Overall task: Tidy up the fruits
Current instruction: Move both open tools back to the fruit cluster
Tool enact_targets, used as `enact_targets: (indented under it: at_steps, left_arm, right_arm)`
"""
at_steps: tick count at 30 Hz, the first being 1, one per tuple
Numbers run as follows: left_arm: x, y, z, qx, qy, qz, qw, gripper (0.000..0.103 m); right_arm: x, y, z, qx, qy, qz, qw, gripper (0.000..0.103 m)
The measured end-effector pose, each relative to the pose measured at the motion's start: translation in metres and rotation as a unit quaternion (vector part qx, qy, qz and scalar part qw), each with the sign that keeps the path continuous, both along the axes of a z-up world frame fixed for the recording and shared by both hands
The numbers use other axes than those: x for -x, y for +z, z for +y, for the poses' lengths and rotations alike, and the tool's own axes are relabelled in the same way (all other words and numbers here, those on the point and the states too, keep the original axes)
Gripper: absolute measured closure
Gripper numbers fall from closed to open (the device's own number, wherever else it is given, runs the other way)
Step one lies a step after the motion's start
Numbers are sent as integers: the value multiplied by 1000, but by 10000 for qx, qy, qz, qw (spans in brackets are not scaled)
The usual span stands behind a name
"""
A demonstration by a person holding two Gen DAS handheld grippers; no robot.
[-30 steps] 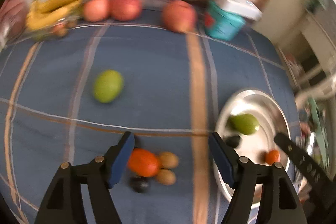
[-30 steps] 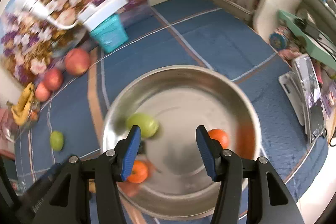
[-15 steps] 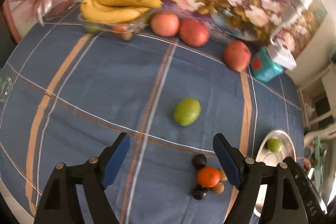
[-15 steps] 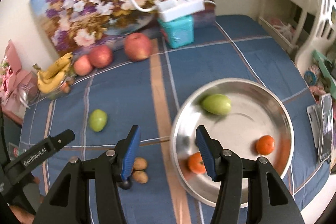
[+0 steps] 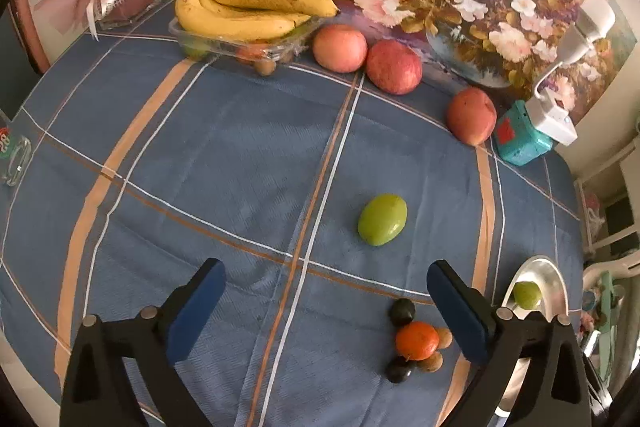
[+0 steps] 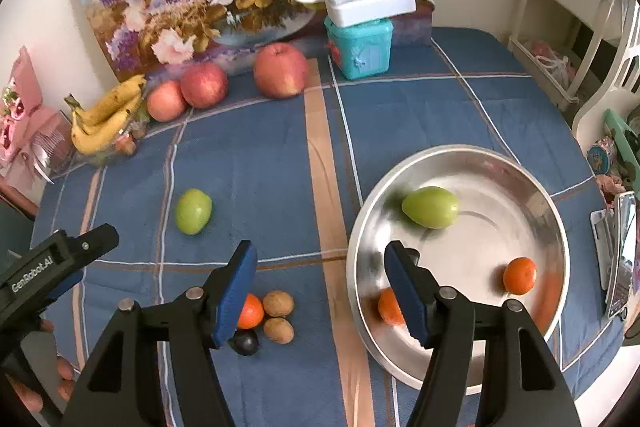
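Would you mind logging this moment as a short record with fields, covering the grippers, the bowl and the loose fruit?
left gripper: open, empty, above the cloth
right gripper: open, empty, near the bowl's left rim
metal bowl: holds a green fruit and two oranges
loose green fruit: alone on the tablecloth
small cluster: one orange, two dark fruits, two brown ones, touching, left of the bowl
back edge: three apples, bananas on a clear tray

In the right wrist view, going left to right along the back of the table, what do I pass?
Bananas → pale apple → red apple → large apple → teal box with the white power strip on top.
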State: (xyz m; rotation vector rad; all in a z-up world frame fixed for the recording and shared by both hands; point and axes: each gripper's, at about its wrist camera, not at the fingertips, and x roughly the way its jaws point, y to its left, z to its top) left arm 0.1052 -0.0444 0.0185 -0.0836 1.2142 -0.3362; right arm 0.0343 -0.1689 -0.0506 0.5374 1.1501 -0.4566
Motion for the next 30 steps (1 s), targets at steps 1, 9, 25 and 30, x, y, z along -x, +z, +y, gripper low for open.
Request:
enact_targets:
  at_steps: [1,9,25,30]
  left_arm:
    - [0,-2,-1,2,-6,17,10000,0]
    - [0,-31,-12,-246,-146,323,9991,0]
    - [22,-70,-53,-201,-597,706,9955,0]
    - [36,-73,-75,-323,-974,565,9931,0]
  right_arm:
    - [-1,-3,1,-3,-1,55,10000,34]
    - [-3,-24,3,-55,62,449,9990,9]
    - [19,-44,-19,94,-297,733,9968,6]
    - [29,-45,-34,35,-560,677,9961,6]
